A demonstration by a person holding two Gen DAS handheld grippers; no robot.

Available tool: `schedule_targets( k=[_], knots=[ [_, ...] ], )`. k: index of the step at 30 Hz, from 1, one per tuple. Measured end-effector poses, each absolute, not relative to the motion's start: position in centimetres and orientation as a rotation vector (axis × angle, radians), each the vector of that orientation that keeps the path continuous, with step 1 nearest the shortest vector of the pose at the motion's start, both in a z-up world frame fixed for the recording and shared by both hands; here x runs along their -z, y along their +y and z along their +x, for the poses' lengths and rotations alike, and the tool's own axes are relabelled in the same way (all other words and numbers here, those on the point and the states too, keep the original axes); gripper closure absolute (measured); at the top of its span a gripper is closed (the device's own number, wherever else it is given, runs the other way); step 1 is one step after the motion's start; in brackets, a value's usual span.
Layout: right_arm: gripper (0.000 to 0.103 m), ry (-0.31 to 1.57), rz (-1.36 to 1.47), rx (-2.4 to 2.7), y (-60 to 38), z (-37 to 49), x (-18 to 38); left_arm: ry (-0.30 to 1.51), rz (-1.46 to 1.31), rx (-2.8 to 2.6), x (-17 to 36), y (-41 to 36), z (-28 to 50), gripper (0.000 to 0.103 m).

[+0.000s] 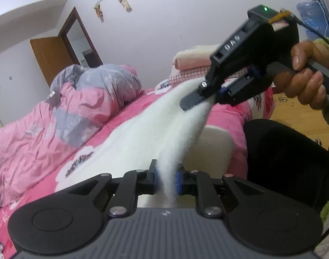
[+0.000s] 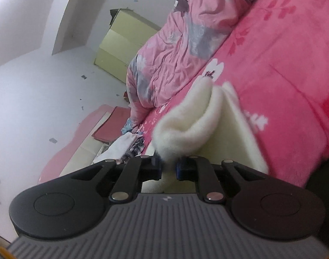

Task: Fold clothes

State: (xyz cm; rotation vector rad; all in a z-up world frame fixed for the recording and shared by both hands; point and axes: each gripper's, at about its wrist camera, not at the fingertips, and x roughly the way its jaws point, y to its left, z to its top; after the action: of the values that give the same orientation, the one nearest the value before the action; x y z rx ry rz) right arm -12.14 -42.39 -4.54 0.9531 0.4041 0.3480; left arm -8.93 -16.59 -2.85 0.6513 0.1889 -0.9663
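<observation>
One fluffy white fleece garment (image 1: 155,127) stretches above the pink flowered bed sheet (image 1: 130,112), pinched at two places. The left gripper (image 1: 166,180) clamps one edge, and the right gripper (image 1: 207,99), held by a hand (image 1: 304,75), clamps another. One crumpled pink-and-grey quilt (image 1: 63,105) lies beyond.

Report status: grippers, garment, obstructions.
Left gripper shut on white fleece garment. Right gripper shut on it too, garment lifted over pink bed. Nothing obstructing.

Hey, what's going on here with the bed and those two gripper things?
A person is folding a fluffy white garment over a pink bed. The left gripper and the right gripper each pinch an edge, holding the fabric stretched between them, lifted above the sheet. A rumpled pink-and-grey quilt lies behind.
</observation>
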Motion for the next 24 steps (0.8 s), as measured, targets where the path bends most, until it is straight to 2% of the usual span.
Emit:
schedule_targets(
  k=[6,8,11,13,20,24],
  knots=[
    [0.094,0.468,1.075,-0.295,-42.8,-12.8,9.2,0.222,0.69,0.975,3.5,-17.1,-9.4,0.084],
    [0.094,0.456,1.055,-0.289,-42.6,-13.1,9.4,0.238,0.703,0.983,3.4,-17.2,-9.3,0.079],
    [0.093,0.45,1.029,-0.292,-42.6,-13.2,9.5,0.274,0.72,0.993,2.8,-17.3,-9.7,0.066],
    [0.093,0.45,1.03,-0.298,-42.7,-13.2,9.6,0.315,0.693,1.018,2.0,-16.6,-10.0,0.062],
    [0.093,0.449,1.032,-0.319,-43.1,-13.1,10.0,0.397,0.37,1.006,-1.9,-12.3,-8.8,0.062],
    [0.093,0.448,1.034,-0.332,-43.3,-13.0,10.2,0.368,0.372,0.85,-0.6,-12.6,-7.2,0.065]
  ],
)
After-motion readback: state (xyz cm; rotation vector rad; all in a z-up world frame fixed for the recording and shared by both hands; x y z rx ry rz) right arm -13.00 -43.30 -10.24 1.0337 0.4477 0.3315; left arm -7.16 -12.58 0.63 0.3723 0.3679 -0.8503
